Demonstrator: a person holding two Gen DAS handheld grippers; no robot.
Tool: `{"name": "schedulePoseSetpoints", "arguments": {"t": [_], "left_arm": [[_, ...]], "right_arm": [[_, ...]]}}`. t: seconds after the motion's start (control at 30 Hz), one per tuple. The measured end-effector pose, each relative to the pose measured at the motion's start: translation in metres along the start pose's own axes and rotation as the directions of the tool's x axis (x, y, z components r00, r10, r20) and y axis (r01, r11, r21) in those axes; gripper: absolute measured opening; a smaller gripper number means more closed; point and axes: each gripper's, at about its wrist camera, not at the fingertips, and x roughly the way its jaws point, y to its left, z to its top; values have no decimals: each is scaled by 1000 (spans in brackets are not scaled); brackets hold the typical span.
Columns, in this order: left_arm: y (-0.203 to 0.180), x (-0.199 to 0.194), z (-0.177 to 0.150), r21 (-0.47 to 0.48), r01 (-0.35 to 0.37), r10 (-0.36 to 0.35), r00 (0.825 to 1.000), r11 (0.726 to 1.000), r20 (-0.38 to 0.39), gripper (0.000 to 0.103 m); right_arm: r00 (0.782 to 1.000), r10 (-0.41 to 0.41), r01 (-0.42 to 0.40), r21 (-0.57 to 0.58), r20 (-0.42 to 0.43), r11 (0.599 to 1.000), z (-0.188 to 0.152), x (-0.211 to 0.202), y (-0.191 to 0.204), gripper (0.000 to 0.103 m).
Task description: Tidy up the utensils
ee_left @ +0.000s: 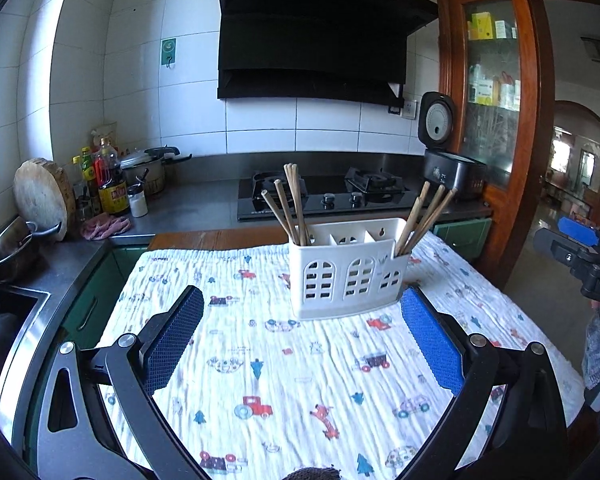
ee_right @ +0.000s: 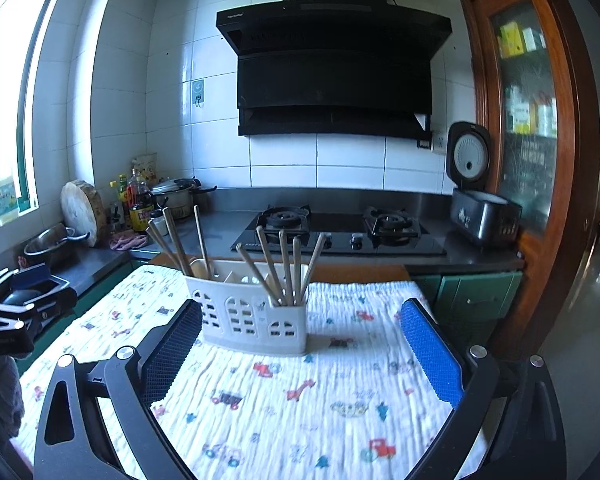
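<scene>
A white plastic utensil holder (ee_left: 346, 276) with three compartments stands on a table covered by a printed cloth (ee_left: 284, 368). Wooden chopsticks lean in its left compartment (ee_left: 290, 204) and in its right compartment (ee_left: 424, 216); the middle one looks empty. My left gripper (ee_left: 302, 312) is open and empty, just short of the holder. In the right wrist view the holder (ee_right: 254, 316) sits ahead with chopsticks (ee_right: 284, 268) in its right end and more (ee_right: 176, 240) in its left. My right gripper (ee_right: 300, 320) is open and empty, its left finger beside the holder.
A steel counter behind holds a gas hob (ee_left: 324, 196), an open rice cooker (ee_left: 448, 168), sauce bottles (ee_left: 110, 184), a round chopping board (ee_left: 40, 196) and a pot (ee_left: 4, 248). A sink (ee_left: 4, 320) lies left. The other gripper shows at the right edge (ee_left: 588, 256).
</scene>
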Motion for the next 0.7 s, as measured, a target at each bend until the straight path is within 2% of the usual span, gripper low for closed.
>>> {"name": "schedulePoseSetpoints", "arguments": {"t": [0.13, 0.7], "left_arm": [[0, -6, -8, -7, -7, 7, 1000, 1000, -6, 98], [1, -22, -37, -27, -22, 21, 1000, 999, -22, 98]], "right_arm": [[1000, 10, -10, 35, -12, 999, -11, -5, -1, 96], [998, -33, 36, 45, -55, 998, -54, -23, 0, 96]]}}
